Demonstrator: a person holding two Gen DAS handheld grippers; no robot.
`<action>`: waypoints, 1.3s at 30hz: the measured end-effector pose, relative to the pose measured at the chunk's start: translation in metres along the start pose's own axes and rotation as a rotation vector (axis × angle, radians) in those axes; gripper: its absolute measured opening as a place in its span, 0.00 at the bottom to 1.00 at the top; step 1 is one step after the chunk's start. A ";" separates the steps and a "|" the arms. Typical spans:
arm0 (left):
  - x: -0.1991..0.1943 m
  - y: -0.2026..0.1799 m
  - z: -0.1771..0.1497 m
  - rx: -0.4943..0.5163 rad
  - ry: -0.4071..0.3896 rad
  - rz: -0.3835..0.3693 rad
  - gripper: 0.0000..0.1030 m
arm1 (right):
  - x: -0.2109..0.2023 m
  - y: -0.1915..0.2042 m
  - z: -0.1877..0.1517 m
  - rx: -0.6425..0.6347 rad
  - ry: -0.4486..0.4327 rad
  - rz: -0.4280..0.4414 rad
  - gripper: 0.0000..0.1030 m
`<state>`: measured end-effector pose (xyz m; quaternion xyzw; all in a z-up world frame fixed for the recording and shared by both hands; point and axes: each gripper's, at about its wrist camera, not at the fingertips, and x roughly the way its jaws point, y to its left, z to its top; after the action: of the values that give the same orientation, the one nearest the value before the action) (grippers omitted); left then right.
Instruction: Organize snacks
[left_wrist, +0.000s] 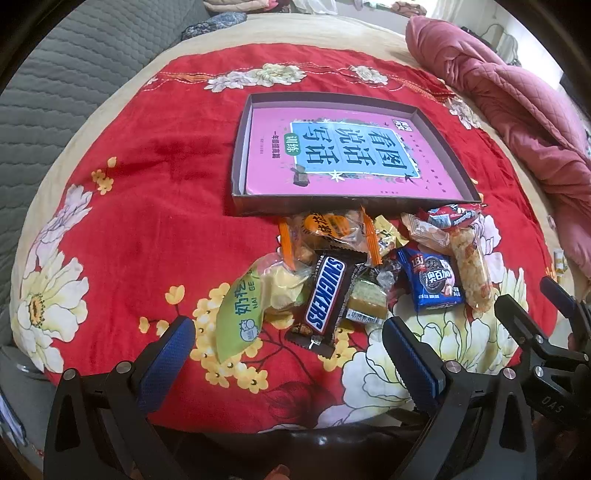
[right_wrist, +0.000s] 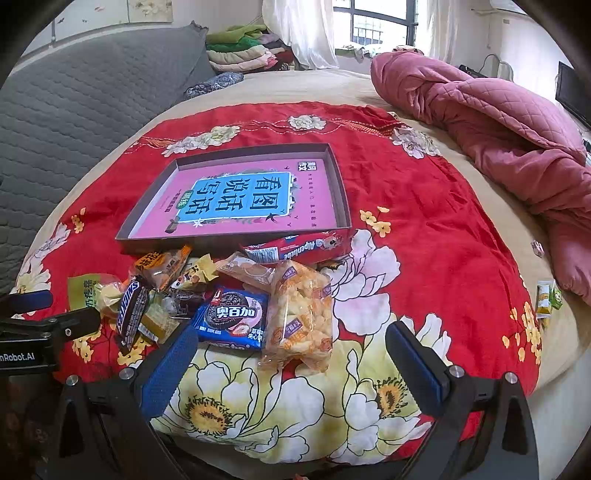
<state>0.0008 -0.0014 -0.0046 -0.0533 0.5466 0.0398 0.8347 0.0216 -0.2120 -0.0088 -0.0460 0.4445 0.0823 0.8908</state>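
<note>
Our left gripper (left_wrist: 288, 343) and right gripper (right_wrist: 291, 350) hang open and empty over the snack pile (left_wrist: 369, 273); nothing's in the tray (left_wrist: 243, 155) yet, so next we close on the chocolate bar (left_wrist: 325, 295).

Ahead of both tongs, the snack pile (left_wrist: 369, 266) crowds the near wall of the shallow box (left_wrist: 436, 133). Bare red blanket (left_wrist: 147, 221) lies open left of the left tongs (left_wrist: 288, 343) and right of the right tongs (right_wrist: 291, 350), up to the pink quilt (right_wrist: 498, 129).

Wrapped snacks (left_wrist: 369, 273) heaped on red cloth, just before shallow box (left_wrist: 240, 155).
</note>
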 end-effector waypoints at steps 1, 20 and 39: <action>0.000 0.000 0.000 0.000 -0.001 -0.001 0.98 | 0.000 0.000 0.000 0.000 0.000 0.000 0.99; 0.000 -0.002 0.000 0.007 -0.004 -0.004 0.98 | 0.000 0.000 -0.001 0.002 -0.002 0.000 0.99; 0.002 0.000 0.000 0.009 -0.001 0.001 0.98 | -0.001 -0.005 -0.001 0.009 0.000 0.000 0.99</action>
<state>0.0017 -0.0017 -0.0059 -0.0494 0.5462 0.0377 0.8353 0.0210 -0.2169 -0.0088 -0.0423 0.4449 0.0802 0.8910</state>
